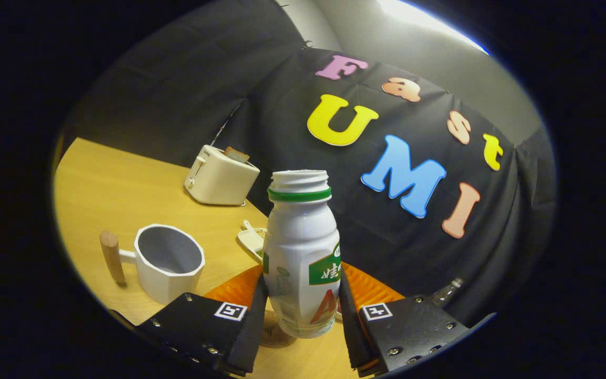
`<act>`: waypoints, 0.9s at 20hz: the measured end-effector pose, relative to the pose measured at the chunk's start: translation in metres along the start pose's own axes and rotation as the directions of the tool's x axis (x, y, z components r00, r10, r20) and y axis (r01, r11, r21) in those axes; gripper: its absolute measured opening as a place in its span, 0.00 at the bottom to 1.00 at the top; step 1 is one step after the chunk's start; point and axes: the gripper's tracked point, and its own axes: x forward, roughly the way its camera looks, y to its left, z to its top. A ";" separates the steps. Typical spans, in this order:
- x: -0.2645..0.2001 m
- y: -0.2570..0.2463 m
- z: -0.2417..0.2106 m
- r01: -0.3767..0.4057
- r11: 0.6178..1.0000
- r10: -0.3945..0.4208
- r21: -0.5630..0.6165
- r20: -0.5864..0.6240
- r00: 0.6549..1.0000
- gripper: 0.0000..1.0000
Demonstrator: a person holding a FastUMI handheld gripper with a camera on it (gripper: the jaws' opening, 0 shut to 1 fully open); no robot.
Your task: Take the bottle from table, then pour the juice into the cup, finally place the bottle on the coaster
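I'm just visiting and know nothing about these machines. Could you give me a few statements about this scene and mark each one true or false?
1. The tool has both fingers pressed on the white plastic bottle with the green neck ring. True.
2. The bottle wears a screw cap. False: its threaded mouth is open.
3. The white faceted cup with a wooden handle stands on the yellow wooden table, beside the bottle. True.
4. The cup is full of juice. False: the part of its inside that shows looks empty.
5. The cream toaster beyond the cup has a slice of bread sticking out. True.
6. The bottle lies on its side. False: it is roughly upright between the fingers.
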 end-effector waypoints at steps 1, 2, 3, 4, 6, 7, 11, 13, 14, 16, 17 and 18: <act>0.003 0.002 -0.004 -0.016 0.997 0.016 0.075 0.003 1.000 0.65; 0.006 0.002 -0.007 -0.030 0.989 0.030 0.143 0.001 1.000 0.65; 0.011 0.003 -0.012 -0.042 0.978 0.044 0.204 -0.005 0.999 0.65; 0.013 0.005 -0.017 -0.051 0.965 0.057 0.256 -0.013 0.998 0.65; 0.019 0.009 -0.031 -0.054 0.948 0.070 0.313 -0.043 0.997 0.65; 0.020 0.009 -0.038 -0.051 0.946 0.074 0.320 -0.060 0.995 0.65; 0.025 0.008 -0.054 -0.026 0.929 0.064 0.370 -0.092 0.994 0.64; 0.024 0.007 -0.058 -0.022 0.922 0.060 0.388 -0.086 0.995 0.65; 0.020 0.006 -0.056 -0.021 0.918 0.056 0.396 -0.076 0.996 0.64; 0.021 0.006 -0.058 -0.012 0.920 0.049 0.391 -0.083 0.995 0.68; 0.021 0.007 -0.064 -0.002 0.928 0.044 0.371 -0.105 0.993 0.73; 0.019 0.006 -0.064 -0.005 0.933 0.045 0.360 -0.103 0.994 0.74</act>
